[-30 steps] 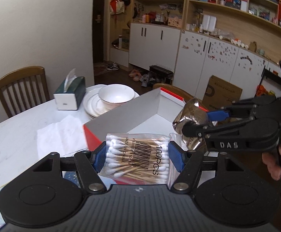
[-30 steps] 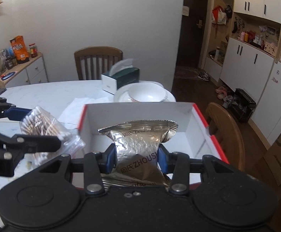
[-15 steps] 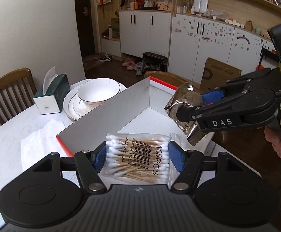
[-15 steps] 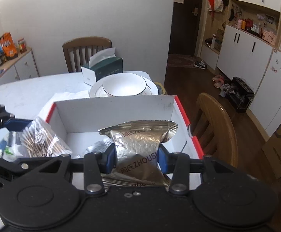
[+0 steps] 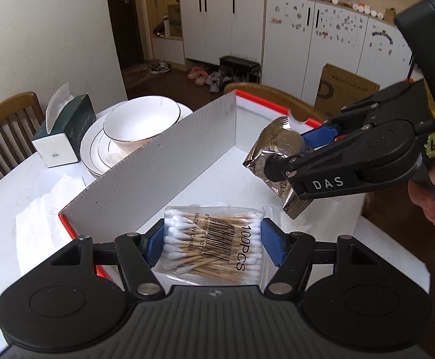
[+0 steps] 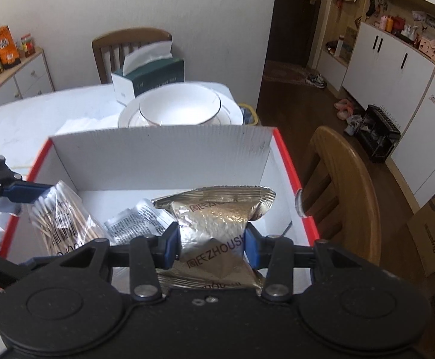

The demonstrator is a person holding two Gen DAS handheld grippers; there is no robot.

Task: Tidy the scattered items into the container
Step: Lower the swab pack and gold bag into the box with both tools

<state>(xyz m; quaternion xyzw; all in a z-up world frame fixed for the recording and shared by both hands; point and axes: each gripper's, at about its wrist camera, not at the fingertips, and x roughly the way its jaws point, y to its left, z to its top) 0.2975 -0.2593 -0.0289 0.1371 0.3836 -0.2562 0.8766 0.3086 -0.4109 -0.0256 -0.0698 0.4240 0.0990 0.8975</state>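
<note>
My left gripper (image 5: 212, 243) is shut on a clear bag of cotton swabs (image 5: 214, 248), its blue pads pressing both sides, over the near end of the open white box with red rim (image 5: 157, 167). In the right wrist view that swab bag (image 6: 61, 221) hangs at the box's left side. My right gripper (image 6: 211, 246) is shut on a gold foil snack packet (image 6: 217, 221) held above the box floor (image 6: 121, 155); from the left wrist view the packet (image 5: 272, 149) sticks out past the right gripper's fingers (image 5: 322, 131). A small printed sachet (image 6: 136, 223) lies inside the box.
Behind the box stand a white bowl on stacked plates (image 5: 141, 122) and a green tissue box (image 5: 64, 133). White paper sheets (image 5: 42, 212) lie left of the box. Wooden chairs stand at the far side (image 6: 130, 42) and the right edge (image 6: 340, 179) of the white table.
Both grippers have moved forward and down over the box, still holding their items. The box interior now fills more of both views, and the sachet inside has come into sight.
</note>
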